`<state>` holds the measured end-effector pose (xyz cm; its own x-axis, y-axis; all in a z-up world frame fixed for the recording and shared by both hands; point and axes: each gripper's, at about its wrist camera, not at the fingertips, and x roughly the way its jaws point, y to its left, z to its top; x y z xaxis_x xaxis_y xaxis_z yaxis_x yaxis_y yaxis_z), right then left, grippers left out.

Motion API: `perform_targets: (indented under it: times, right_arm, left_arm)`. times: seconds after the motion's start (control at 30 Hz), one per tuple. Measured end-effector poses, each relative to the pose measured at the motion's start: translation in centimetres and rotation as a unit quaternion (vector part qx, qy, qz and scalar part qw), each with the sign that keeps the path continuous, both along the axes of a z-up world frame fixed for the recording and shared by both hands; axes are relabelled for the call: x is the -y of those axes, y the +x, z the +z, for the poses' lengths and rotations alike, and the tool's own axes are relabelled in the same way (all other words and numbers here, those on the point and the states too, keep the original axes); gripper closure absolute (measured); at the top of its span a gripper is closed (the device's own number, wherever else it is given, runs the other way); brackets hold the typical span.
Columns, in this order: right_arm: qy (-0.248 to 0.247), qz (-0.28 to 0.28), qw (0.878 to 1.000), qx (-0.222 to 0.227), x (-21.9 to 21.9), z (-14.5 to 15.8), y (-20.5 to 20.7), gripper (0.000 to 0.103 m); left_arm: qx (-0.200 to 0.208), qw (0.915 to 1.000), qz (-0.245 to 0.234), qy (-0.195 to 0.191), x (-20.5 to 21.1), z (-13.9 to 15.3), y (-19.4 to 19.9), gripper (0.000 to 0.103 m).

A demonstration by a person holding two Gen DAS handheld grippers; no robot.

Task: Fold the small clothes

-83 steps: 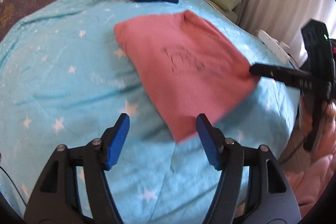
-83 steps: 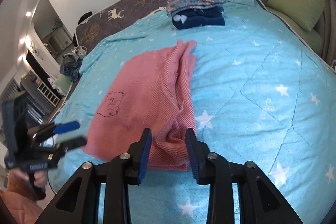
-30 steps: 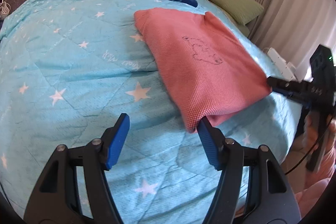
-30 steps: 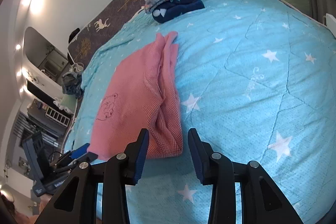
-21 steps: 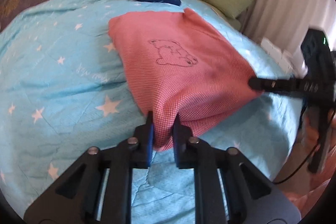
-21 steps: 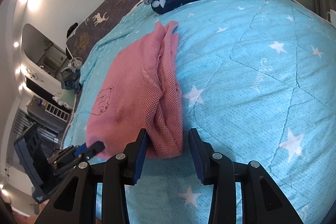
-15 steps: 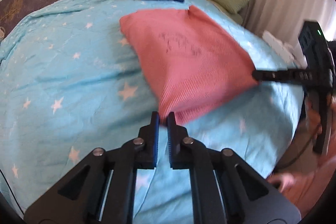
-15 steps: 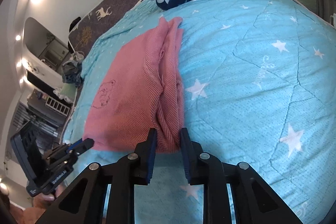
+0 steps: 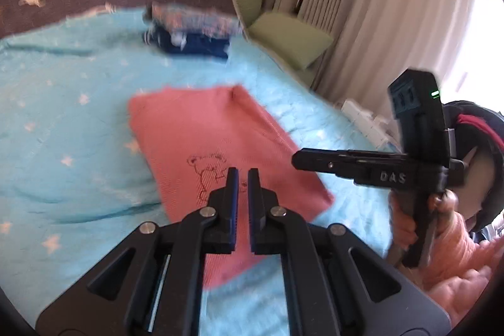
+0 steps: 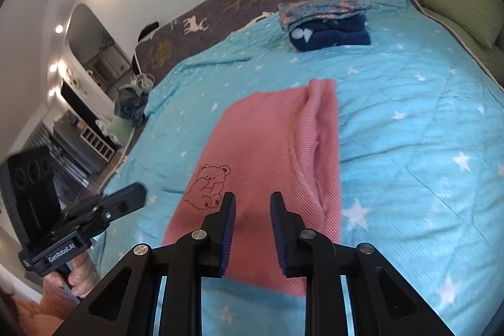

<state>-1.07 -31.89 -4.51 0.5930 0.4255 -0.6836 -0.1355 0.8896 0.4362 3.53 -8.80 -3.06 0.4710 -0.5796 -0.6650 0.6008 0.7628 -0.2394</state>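
Note:
A pink knit garment [image 9: 195,122] with a bear drawing [image 10: 208,188] lies on the blue star quilt [image 9: 63,115]. Its near edge is raised off the quilt. My left gripper [image 9: 242,175] is shut on the near left corner, and pink cloth shows in the narrow gap and hangs under the fingers. My right gripper [image 10: 252,200] is shut on the thicker, bunched near right part of the garment [image 10: 267,140]. Each gripper also shows in the other's view: the right gripper [image 9: 302,159] from the side, the left gripper [image 10: 138,191] at the far left edge.
A stack of folded clothes [image 10: 327,24] sits near the deer-print headboard end. Green pillows [image 10: 463,8] lie along the right side by the curtains, and a white power strip [image 9: 365,122] lies beyond the bed edge. A hand in a pink sleeve [image 9: 441,241] holds the right gripper.
Both grippers have closed on the garment's near edge and risen with it. That edge has come off the quilt, and the bear drawing now sits close to the fingertips.

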Motion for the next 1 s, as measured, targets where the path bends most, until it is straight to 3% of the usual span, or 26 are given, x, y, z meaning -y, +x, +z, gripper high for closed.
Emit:
perform_targets:
  times: [0.03, 0.07, 0.1, 0.17, 0.27, 0.33, 0.43, 0.47, 0.5, 0.6, 0.73, 0.87, 0.9, 0.97, 1.0]
  right_arm:
    - [-0.016, -0.011, 1.0, -0.013, -0.2, -1.0, 0.7, 0.081]
    - [-0.034, -0.026, 0.999, -0.028, -0.1, -1.9, 1.1, 0.09]
    - [-0.05, -0.041, 0.997, -0.046, 0.5, -3.2, 1.4, 0.103]
    - [0.002, -0.047, 0.997, -0.053, 2.1, -4.5, 1.0, 0.103]
    - [0.039, -0.046, 0.996, -0.07, 3.5, -4.5, 0.2, 0.103]
    - [0.036, -0.038, 0.996, -0.066, 3.3, -3.2, 0.5, 0.1]
    - [-0.007, -0.024, 0.999, -0.021, 2.5, -0.8, 1.9, 0.095]
    - [-0.017, -0.026, 0.999, -0.013, 2.4, -0.4, 2.7, 0.09]
    - [-0.019, -0.029, 0.999, -0.008, 2.5, -0.1, 3.8, 0.081]
    - [0.009, -0.033, 0.999, -0.009, 3.1, 0.0, 6.8, 0.069]
    - [-0.002, -0.034, 0.999, -0.02, 2.9, -0.8, 10.7, 0.068]
    - [0.024, -0.033, 0.998, -0.043, 3.6, -2.5, 13.6, 0.068]
    - [0.03, -0.034, 0.998, -0.048, 3.8, -2.9, 14.2, 0.073]
    - [0.046, -0.043, 0.997, -0.055, 4.1, -3.7, 15.1, 0.098]
    - [0.059, -0.047, 0.996, -0.046, 4.4, -3.7, 15.2, 0.098]
  left_arm:
    - [-0.027, 0.999, 0.019, 0.031, 0.4, -1.9, 1.2, 0.098]
    - [-0.062, 0.9962, 0.034, 0.052, 0.3, -4.1, 2.1, 0.099]
    - [-0.091, 0.995, 0.035, 0.023, -0.6, -5.9, 2.5, 0.1]
    - [-0.104, 0.9932, 0.042, -0.032, -2.2, -6.1, 2.0, 0.1]
    - [-0.092, 0.9949, 0.039, -0.013, -2.1, -4.6, 1.2, 0.1]
    - [-0.073, 0.997, 0.026, 0.002, -1.4, -3.3, 0.8, 0.097]
    - [-0.034, 0.9992, 0.02, 0.003, -0.4, -1.2, 1.0, 0.08]
    - [-0.025, 0.9995, 0.02, 0.003, -0.2, -0.7, 1.3, 0.074]
    - [-0.015, 0.9996, 0.024, 0.006, -0.2, -0.3, 2.0, 0.073]
    - [-0.003, 0.9995, 0.028, 0.013, 0.4, -0.1, 3.7, 0.073]
    - [-0.035, 0.9991, 0.023, 0.009, 1.0, -1.6, 5.6, 0.072]
    - [-0.068, 0.9972, 0.027, 0.015, 1.2, -4.4, 6.5, 0.072]
    - [-0.068, 0.9973, 0.028, 0.009, 1.1, -4.6, 6.3, 0.072]
    - [-0.067, 0.9974, 0.027, 0.003, 0.9, -4.6, 6.2, 0.072]
    - [-0.066, 0.9975, 0.025, 0.004, 0.9, -4.6, 6.2, 0.072]
